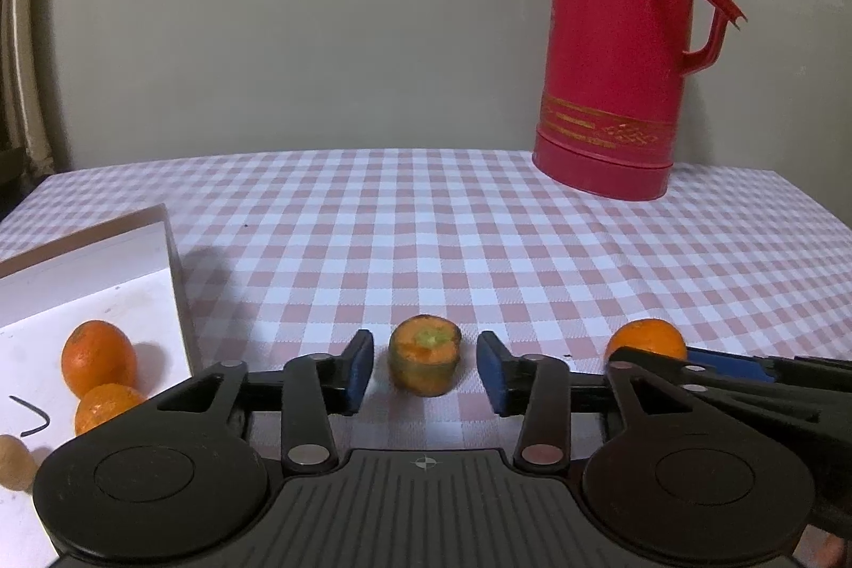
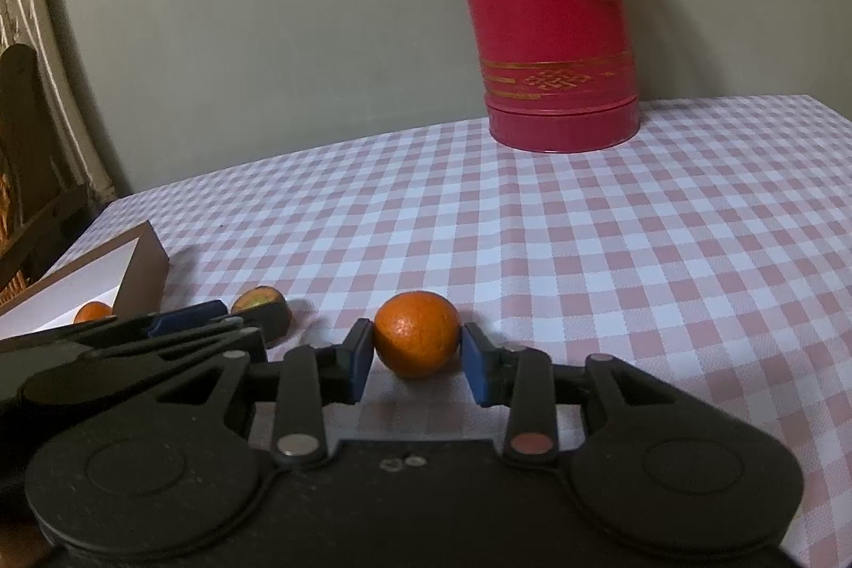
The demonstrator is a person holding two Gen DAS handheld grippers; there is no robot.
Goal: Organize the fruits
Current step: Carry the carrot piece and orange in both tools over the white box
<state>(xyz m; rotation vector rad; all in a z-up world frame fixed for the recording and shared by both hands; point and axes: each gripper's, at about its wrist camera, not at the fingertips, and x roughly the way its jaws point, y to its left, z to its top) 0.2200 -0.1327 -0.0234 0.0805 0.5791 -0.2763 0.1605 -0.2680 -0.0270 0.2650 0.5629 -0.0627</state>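
Note:
In the left wrist view my left gripper (image 1: 424, 371) is open, its blue pads on either side of a greenish-orange fruit (image 1: 424, 361) that stands on the checked tablecloth, with gaps on both sides. In the right wrist view my right gripper (image 2: 416, 357) is open around an orange (image 2: 416, 334) on the cloth, its pads very close to the orange's sides. That orange also shows in the left wrist view (image 1: 645, 339), and the greenish fruit in the right wrist view (image 2: 261, 299). A shallow white box (image 1: 165, 248) at the left holds two oranges (image 1: 98, 357).
A tall red thermos jug (image 1: 628, 35) stands at the back right of the table, also in the right wrist view (image 2: 554, 9). A brownish round fruit (image 1: 16, 464) lies at the box's near left. A plain wall is behind the table.

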